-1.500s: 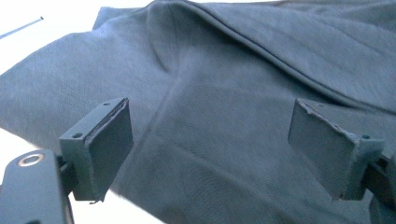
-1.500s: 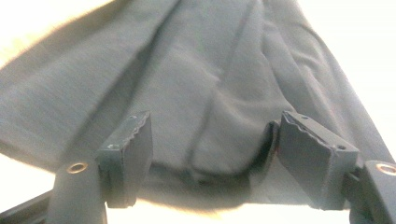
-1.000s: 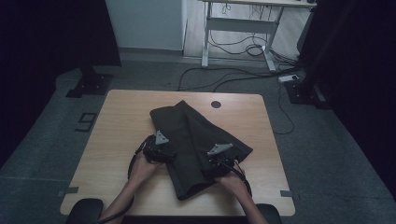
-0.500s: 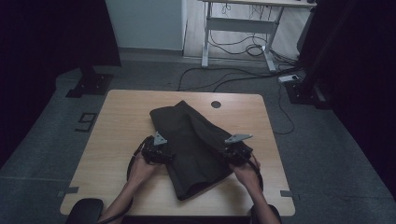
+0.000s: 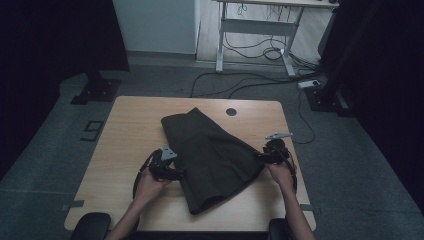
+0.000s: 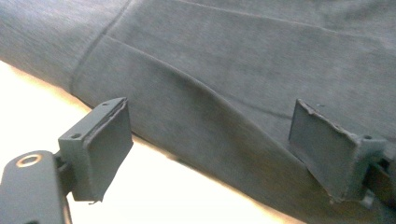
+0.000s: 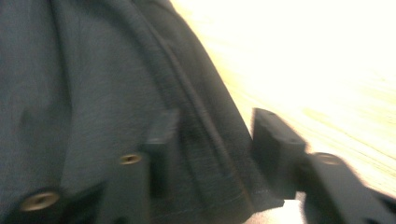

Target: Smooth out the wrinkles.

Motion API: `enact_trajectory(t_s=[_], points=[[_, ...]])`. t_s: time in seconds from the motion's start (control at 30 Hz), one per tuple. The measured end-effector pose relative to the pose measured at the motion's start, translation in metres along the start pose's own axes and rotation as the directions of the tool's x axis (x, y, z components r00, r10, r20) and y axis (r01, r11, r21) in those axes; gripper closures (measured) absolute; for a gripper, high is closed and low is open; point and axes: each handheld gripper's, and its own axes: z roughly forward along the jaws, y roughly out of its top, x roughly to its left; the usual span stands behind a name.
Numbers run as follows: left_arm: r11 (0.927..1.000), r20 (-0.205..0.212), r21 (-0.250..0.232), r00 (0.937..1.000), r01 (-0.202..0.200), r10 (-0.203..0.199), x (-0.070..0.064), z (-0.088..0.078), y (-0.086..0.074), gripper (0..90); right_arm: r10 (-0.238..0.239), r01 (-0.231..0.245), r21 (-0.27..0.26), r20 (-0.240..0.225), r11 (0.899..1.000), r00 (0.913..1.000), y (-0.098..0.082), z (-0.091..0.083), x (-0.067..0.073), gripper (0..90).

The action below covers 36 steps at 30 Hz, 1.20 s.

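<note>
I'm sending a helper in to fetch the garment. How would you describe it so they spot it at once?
Look at the light wooden table in the middle of the room. On its middle lies a dark folded garment, slanting from the far centre toward the near edge. It is the only cloth there, lying between the left claw and the right claw.

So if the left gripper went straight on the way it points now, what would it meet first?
Most likely the dark garment: the left gripper stands open at its folded edge, cloth directly ahead between the jaws. Depth is hard to judge.
</note>
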Motion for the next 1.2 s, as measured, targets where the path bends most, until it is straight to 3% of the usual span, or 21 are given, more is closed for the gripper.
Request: enact_trajectory(t_s=[0.1, 0.23, 0.33, 0.47, 0.53, 0.7, 0.93, 1.07, 1.2], points=[[0.9997, 0.035, 0.015, 0.9992, 0.019, -0.019, -0.01, 0.004, -0.003, 8.3, 0.005, -0.005, -0.028, 0.018, 1.0, 0.9998, 0.0, 0.0, -0.003, 34.2], [0.9989, 0.042, 0.047, 0.9991, 0.004, -0.006, -0.024, 0.015, -0.009, 5.4, -0.019, 0.018, 0.013, 0.066, 1.0, 0.9976, -0.005, 0.014, -0.007, 33.1], [0.9982, 0.029, 0.057, 0.9994, 0.019, -0.021, -0.023, 0.019, -0.013, 4.2, -0.008, 0.002, 0.062, 0.108, 0.998, 0.9941, -0.017, 0.026, -0.012, 35.4], [0.9975, 0.018, 0.064, 0.9994, 0.029, -0.03, -0.017, 0.021, -0.016, 3.0, 0.031, -0.033, 0.018, 0.109, 0.999, 0.9936, -0.027, 0.026, -0.014, 39.1], [0.9973, 0.01, 0.066, 0.9994, 0.033, -0.033, -0.014, 0.02, -0.017, 1.8, 0.006, -0.009, 0.024, 0.108, 1.0, 0.9942, -0.028, 0.023, -0.009, 44.2], [0.9967, -0.028, 0.073, 0.999, 0.037, -0.035, -0.002, 0.014, -0.02, 1.7, -0.062, 0.057, 0.058, 0.09, 0.997, 0.994, -0.034, 0.014, 0.007, 44.7], [0.9939, -0.102, 0.091, 0.9934, 0.063, -0.053, 0.028, 0.002, -0.028, 1.4, -0.11, 0.109, 0.06, 0.018, 0.992, 0.9938, -0.052, 0.001, 0.038, 41.0], [0.992, -0.151, 0.1, 0.9867, 0.077, -0.062, 0.045, -0.005, -0.032, 1.1, -0.146, 0.147, 0.056, -0.029, 0.988, 0.9889, -0.06, -0.005, 0.061, 40.1], [0.9866, -0.192, 0.096, 0.9751, 0.132, -0.111, 0.063, -0.011, -0.039, 1.1, -0.176, 0.18, 0.048, -0.079, 0.983, 0.9813, -0.067, -0.008, 0.084, 39.8]])
